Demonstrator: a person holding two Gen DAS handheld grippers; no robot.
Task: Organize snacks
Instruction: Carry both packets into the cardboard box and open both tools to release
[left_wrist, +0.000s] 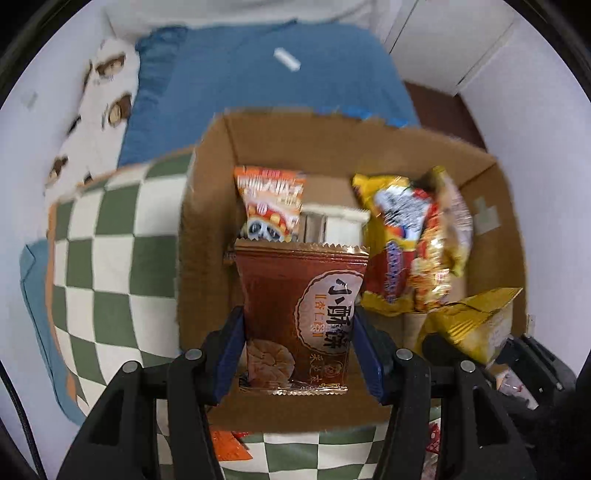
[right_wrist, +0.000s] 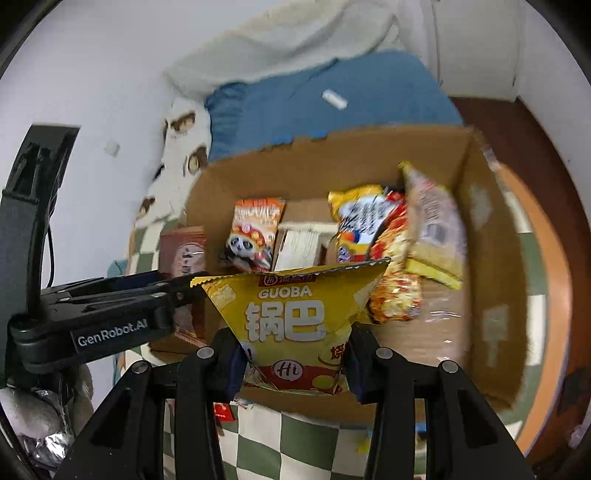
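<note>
An open cardboard box (left_wrist: 207, 206) (right_wrist: 491, 280) stands on a green-and-white checkered cloth. My left gripper (left_wrist: 297, 343) is shut on a brown cookie packet (left_wrist: 299, 314), held upright over the box's near edge. My right gripper (right_wrist: 291, 354) is shut on a yellow Guoba bag (right_wrist: 291, 314), also over the near edge; that bag's gold corner shows in the left wrist view (left_wrist: 476, 325). Inside the box lie an orange panda packet (left_wrist: 271, 203) (right_wrist: 255, 232), a yellow-red noodle bag (left_wrist: 410, 236) (right_wrist: 369, 236), a pale packet (right_wrist: 436, 232) and white flat boxes (right_wrist: 299, 243).
The checkered cloth (left_wrist: 110, 258) (right_wrist: 295, 443) covers the surface under the box. Small red packets (left_wrist: 229, 446) (right_wrist: 223, 411) lie on it at the near edge. A blue blanket (left_wrist: 258, 74) and patterned pillow (left_wrist: 103, 96) lie behind. The left gripper's body (right_wrist: 103, 317) reaches in from the left.
</note>
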